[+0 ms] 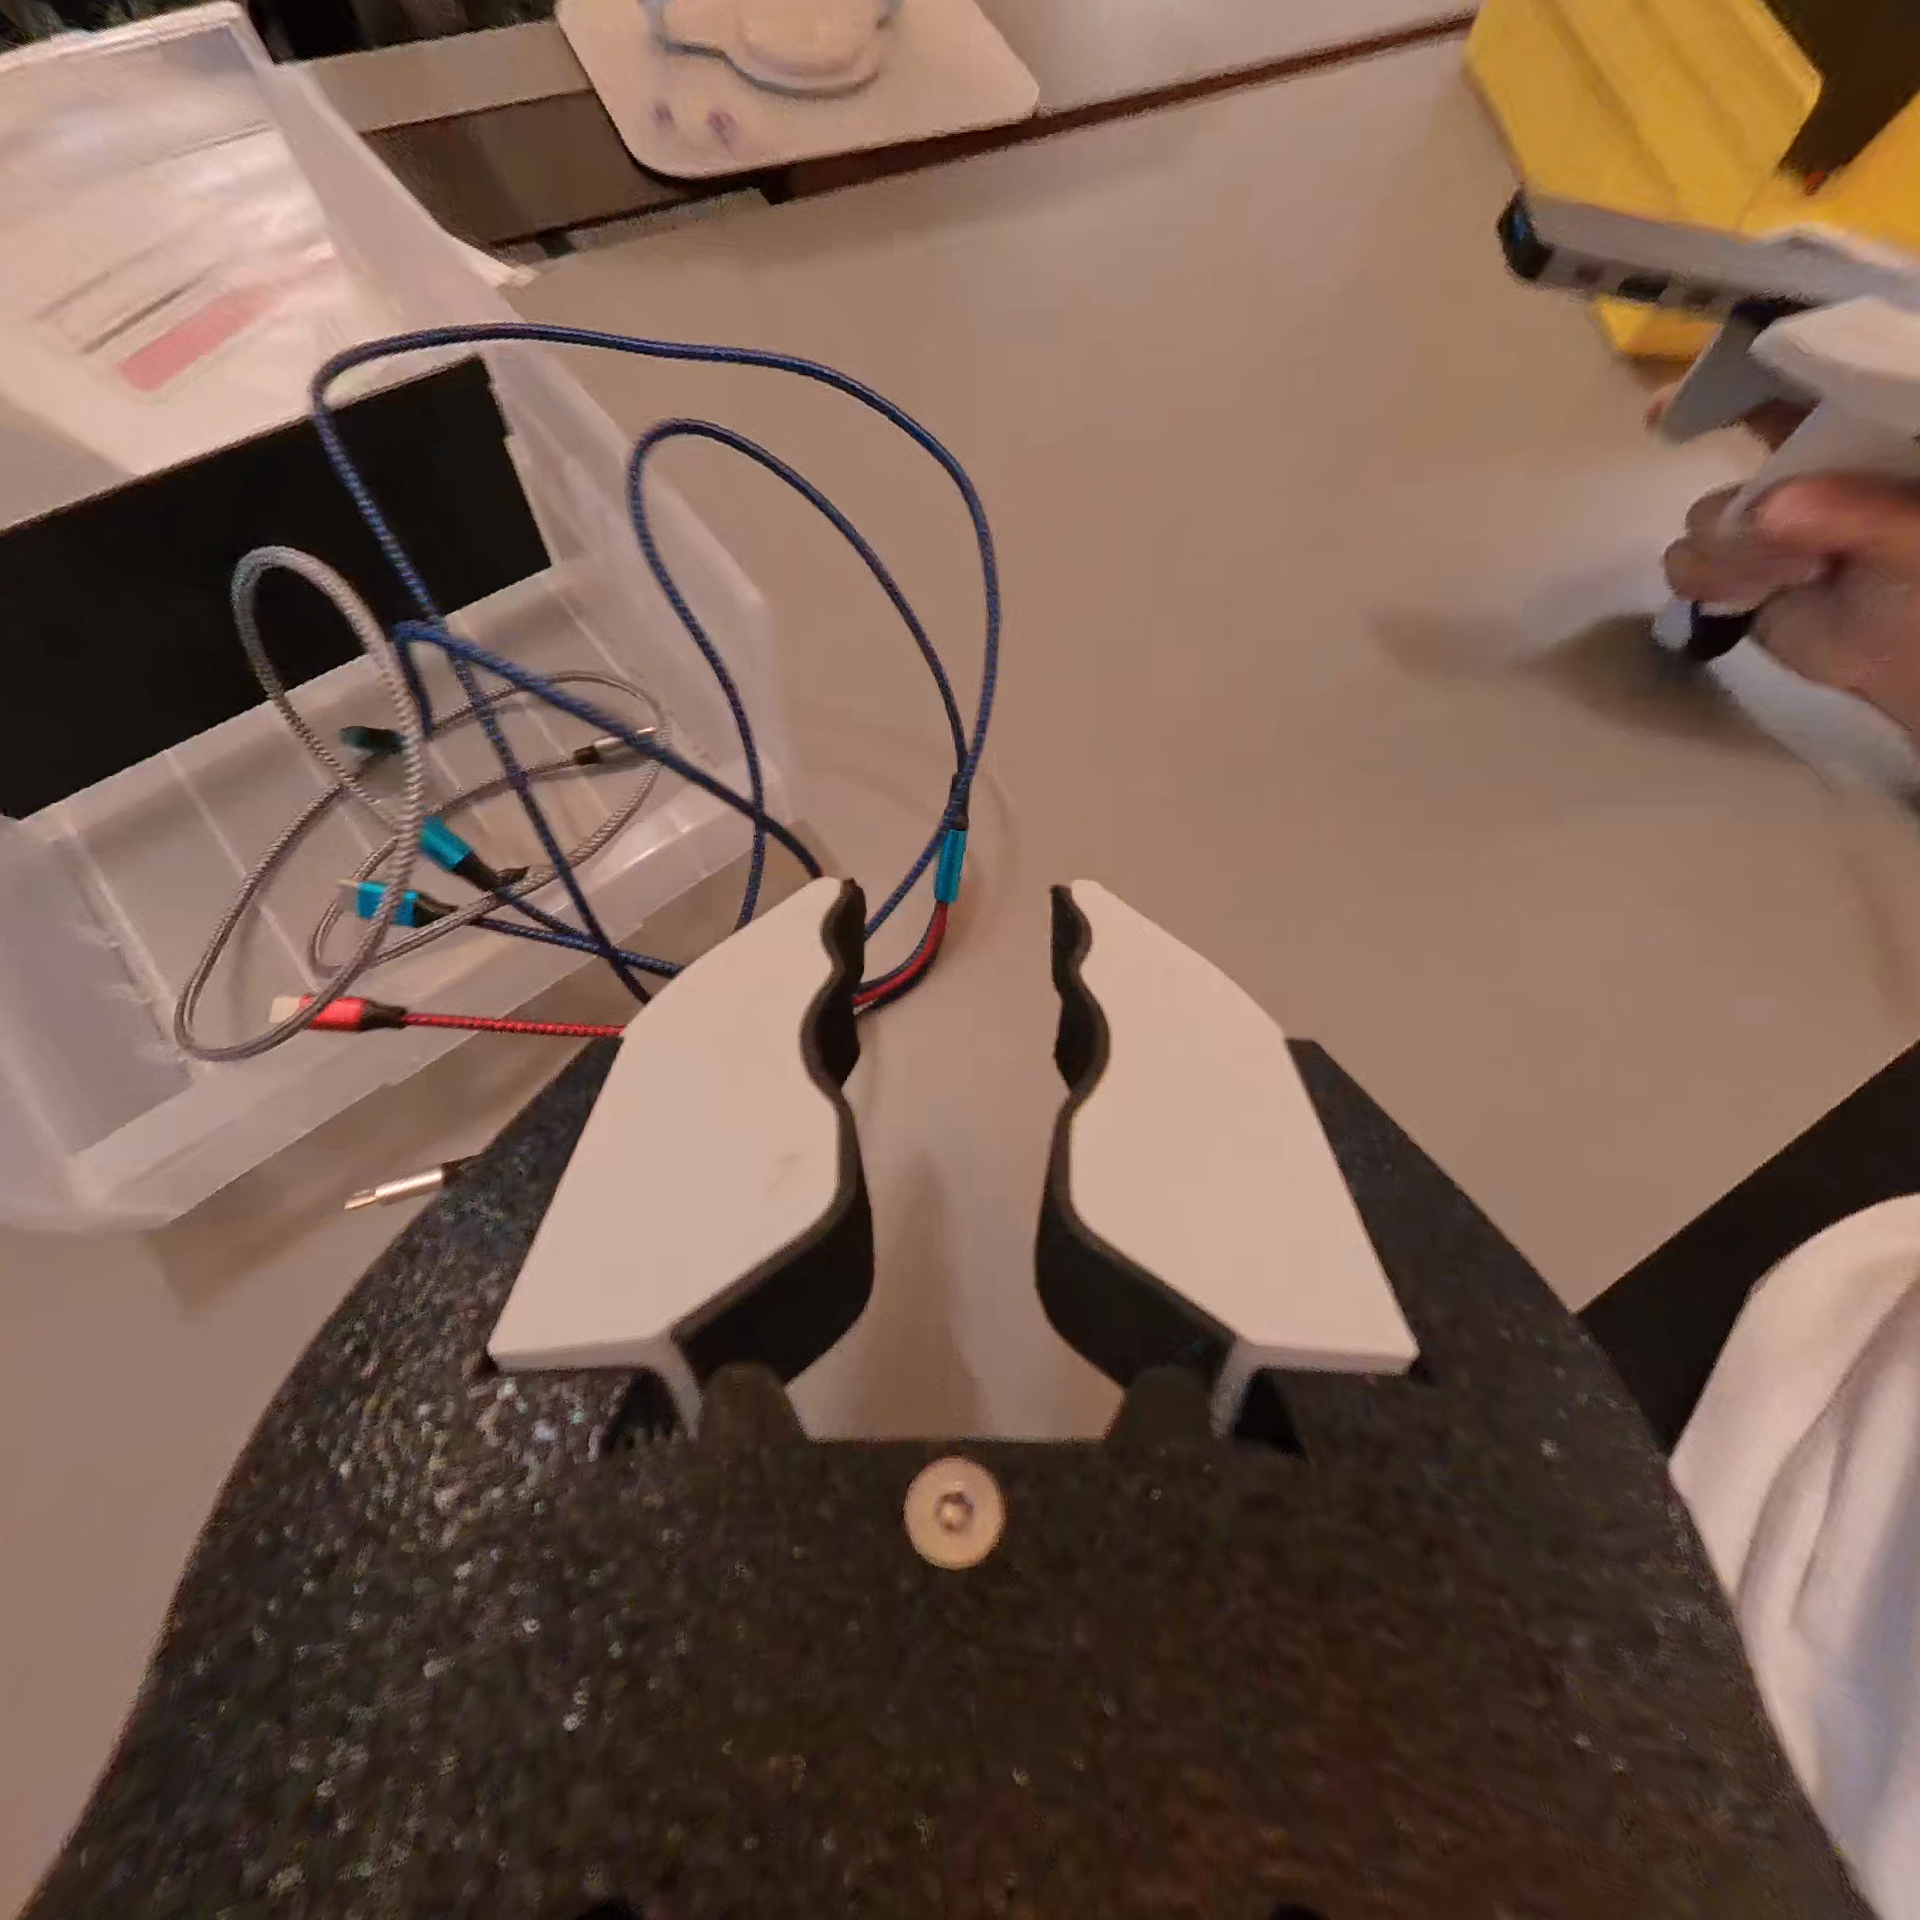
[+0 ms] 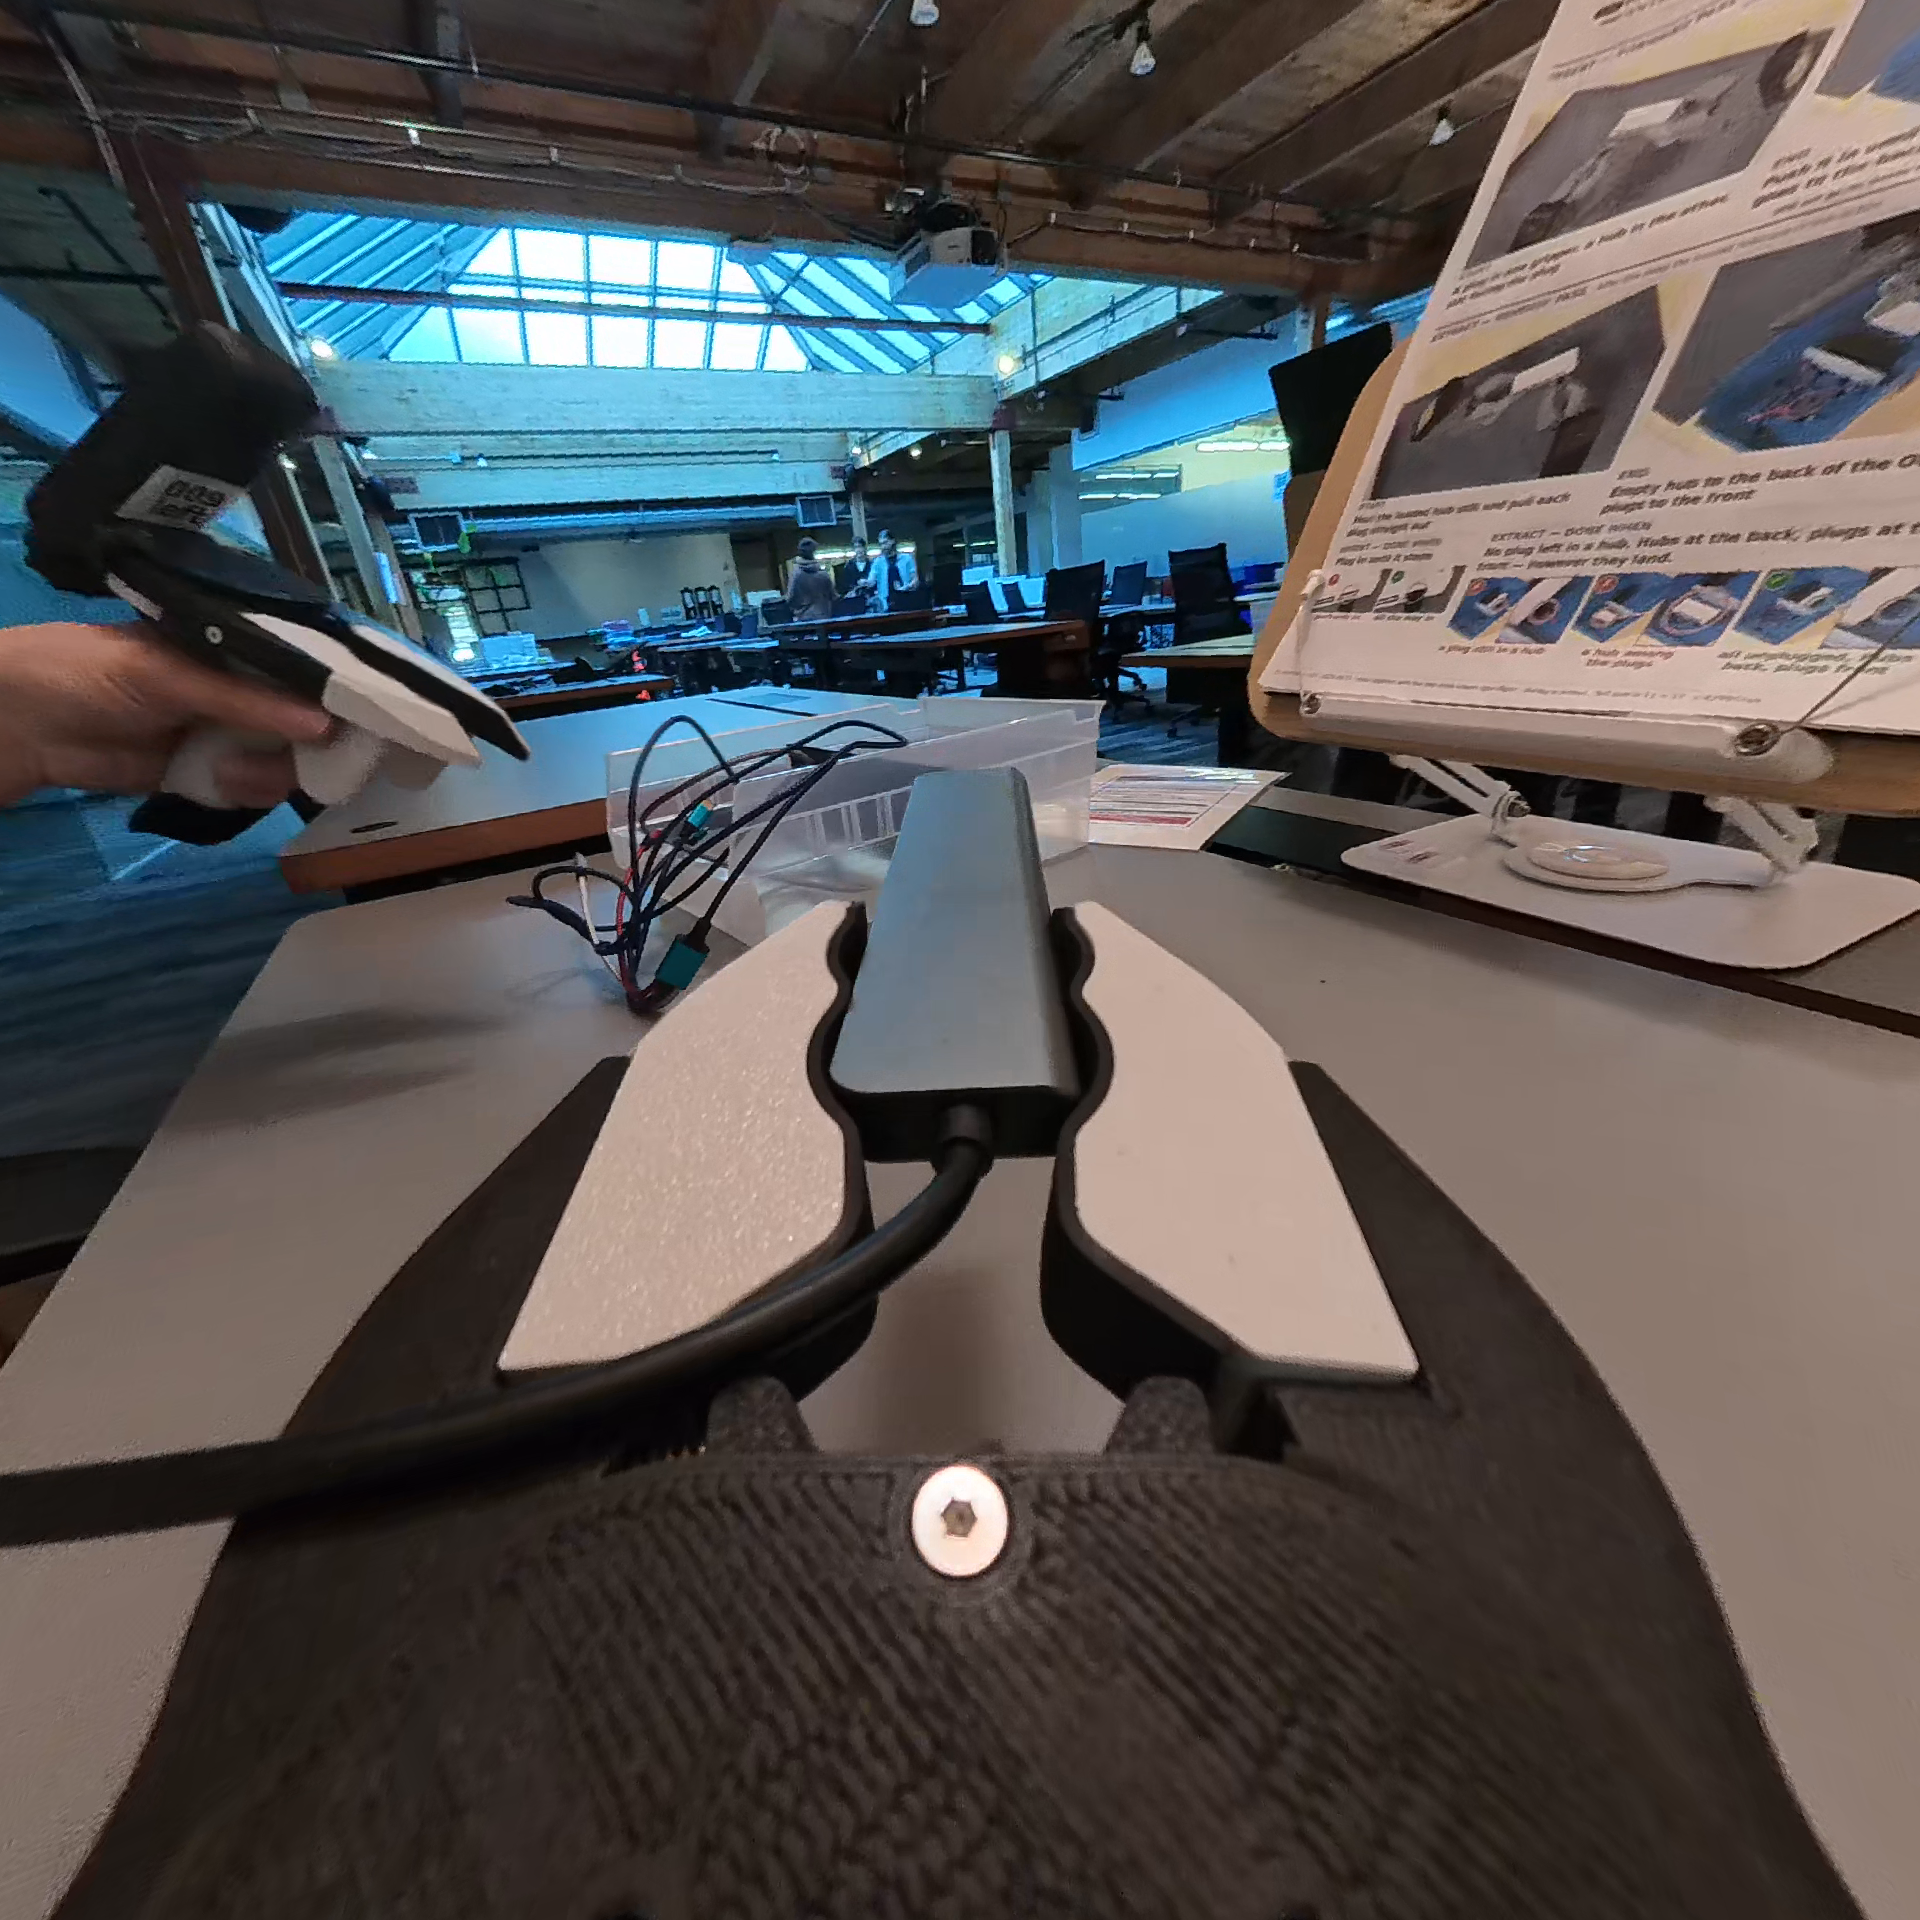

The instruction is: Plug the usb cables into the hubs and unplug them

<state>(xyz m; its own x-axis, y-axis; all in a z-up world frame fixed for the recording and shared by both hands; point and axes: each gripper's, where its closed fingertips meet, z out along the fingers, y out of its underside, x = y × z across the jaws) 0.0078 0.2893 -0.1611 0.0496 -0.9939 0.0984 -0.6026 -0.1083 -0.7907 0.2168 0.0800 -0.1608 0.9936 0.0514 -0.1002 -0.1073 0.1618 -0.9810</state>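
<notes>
USB hub [image 2: 951, 935] is clamped in your right tool [image 2: 958, 925], long axis pointing forward, its own lead trailing back left. Left tool [image 1: 956, 904] is wide apart and empty, hovering over the table [image 1: 1247, 727]. Nearest plug, the blue-collared one [image 1: 951, 868], lies just ahead of its tips; other cables are tangled in the clear bin [image 1: 436, 894] front-left. Left is closer.

bare grey table [image 1: 1299, 644] lies open right of the cable tangle [image 1: 644, 727]. the clear bin [image 1: 644, 582] walls off the left; the document stand [image 2: 1621, 873] blocks the far right.
</notes>
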